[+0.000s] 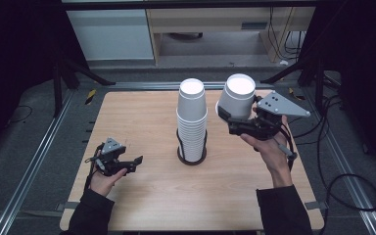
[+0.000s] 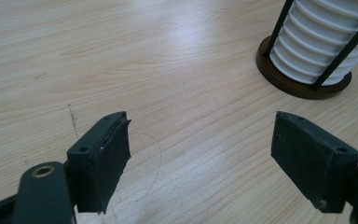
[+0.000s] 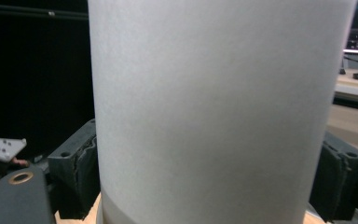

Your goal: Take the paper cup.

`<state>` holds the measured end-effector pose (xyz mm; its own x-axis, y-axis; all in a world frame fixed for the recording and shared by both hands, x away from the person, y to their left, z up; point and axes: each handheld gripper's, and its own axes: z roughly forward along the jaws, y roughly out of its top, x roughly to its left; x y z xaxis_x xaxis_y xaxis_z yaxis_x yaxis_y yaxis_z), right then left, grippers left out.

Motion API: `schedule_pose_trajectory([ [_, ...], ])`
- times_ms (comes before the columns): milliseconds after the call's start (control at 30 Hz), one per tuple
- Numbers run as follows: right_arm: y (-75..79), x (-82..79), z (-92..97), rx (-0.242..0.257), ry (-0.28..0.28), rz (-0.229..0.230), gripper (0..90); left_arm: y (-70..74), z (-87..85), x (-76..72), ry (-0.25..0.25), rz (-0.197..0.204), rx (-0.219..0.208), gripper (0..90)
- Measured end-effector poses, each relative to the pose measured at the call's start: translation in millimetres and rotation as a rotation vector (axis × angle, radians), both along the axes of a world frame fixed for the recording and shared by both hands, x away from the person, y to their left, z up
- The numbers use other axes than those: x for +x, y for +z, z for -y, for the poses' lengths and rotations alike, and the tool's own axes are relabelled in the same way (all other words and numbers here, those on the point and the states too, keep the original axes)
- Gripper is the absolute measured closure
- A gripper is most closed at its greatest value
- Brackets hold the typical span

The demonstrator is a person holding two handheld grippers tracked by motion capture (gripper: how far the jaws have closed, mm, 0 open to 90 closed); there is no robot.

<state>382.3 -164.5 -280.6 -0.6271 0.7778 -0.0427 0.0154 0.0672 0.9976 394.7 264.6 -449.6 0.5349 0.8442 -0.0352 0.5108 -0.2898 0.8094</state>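
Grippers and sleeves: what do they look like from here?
Both are black two-jaw tools. The left gripper and right gripper each carry a grey three-cornered plate dotted with small holes. Jaw pads are dark, blocky, with screw holes. A black cable trails from the right one. The person wears dark long sleeves.

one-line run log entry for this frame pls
right gripper: shut on single cup, lifted beside stack | left gripper: open, empty, low over table | cup stack: upright in holder

Black grippers (image 1: 227,116) bear grey screwed plates; sleeves (image 1: 92,211) seemingly black.
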Motion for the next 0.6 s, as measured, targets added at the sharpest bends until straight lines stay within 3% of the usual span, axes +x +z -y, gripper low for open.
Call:
schedule_pose_trajectory([
  [400,-43.1,-7.8,15.4,-0.022,0.02,-0.075,13.9,0.7,8.1,-2.5,-0.031,0.001,0.008,19.3],
  [600,-67.1,-8.8,14.9,-0.056,0.039,-0.121,13.9,4.2,11.6,-4.6,-0.046,0.011,0.005,19.2],
])
